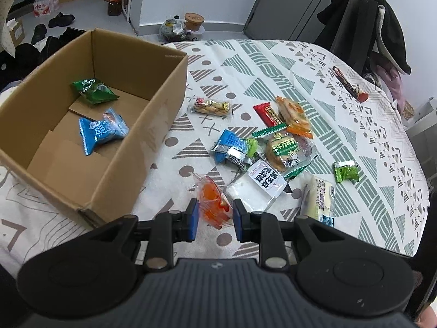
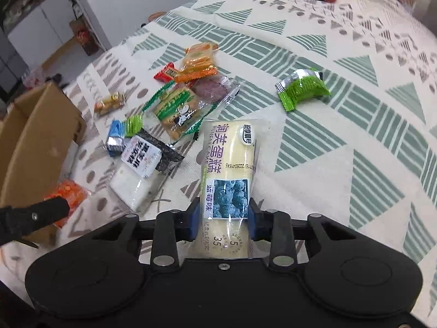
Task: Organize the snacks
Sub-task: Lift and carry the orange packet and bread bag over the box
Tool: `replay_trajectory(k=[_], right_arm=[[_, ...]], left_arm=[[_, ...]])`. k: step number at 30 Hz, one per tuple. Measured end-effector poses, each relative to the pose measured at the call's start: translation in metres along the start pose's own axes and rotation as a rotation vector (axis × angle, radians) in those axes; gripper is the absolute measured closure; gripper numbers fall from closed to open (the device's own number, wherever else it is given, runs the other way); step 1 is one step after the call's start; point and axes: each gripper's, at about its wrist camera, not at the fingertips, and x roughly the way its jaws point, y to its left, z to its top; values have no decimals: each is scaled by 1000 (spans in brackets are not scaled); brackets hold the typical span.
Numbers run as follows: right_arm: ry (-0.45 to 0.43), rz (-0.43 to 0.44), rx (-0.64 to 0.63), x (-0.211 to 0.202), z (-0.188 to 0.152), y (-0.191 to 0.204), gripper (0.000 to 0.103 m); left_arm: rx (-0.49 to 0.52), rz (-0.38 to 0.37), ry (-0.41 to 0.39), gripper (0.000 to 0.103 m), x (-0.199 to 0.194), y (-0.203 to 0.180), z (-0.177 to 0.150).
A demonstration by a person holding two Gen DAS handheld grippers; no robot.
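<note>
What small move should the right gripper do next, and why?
Probably close the right gripper on the yellow cake packet and lift it. The packet already lies between its two blue fingers, lengthwise on the tablecloth, but whether they clamp it yet is unclear. The cardboard box to the left holds only two snacks.

The left wrist camera looks forward and down over the patterned tablecloth (image 1: 273, 63), with the open brown cardboard box (image 1: 153, 136) to its left. The right wrist camera sits lower and closer, looking across the same cloth. Both views share the pile of snack packets (image 1: 273, 147) and the box.
</note>
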Motion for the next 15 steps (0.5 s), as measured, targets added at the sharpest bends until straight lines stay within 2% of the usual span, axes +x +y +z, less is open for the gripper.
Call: replay_trajectory(k=[8, 12, 15], right_arm=[[-68, 122, 71, -31, 3, -6, 73], [-126, 211, 80, -52, 6, -3, 73], [-181, 239, 62, -66, 10, 2, 73]], left_arm=[[14, -2, -50, 78, -26, -5, 2], [21, -1, -73, 78, -38, -6, 4], [24, -1, -91, 78, -48, -6, 6]])
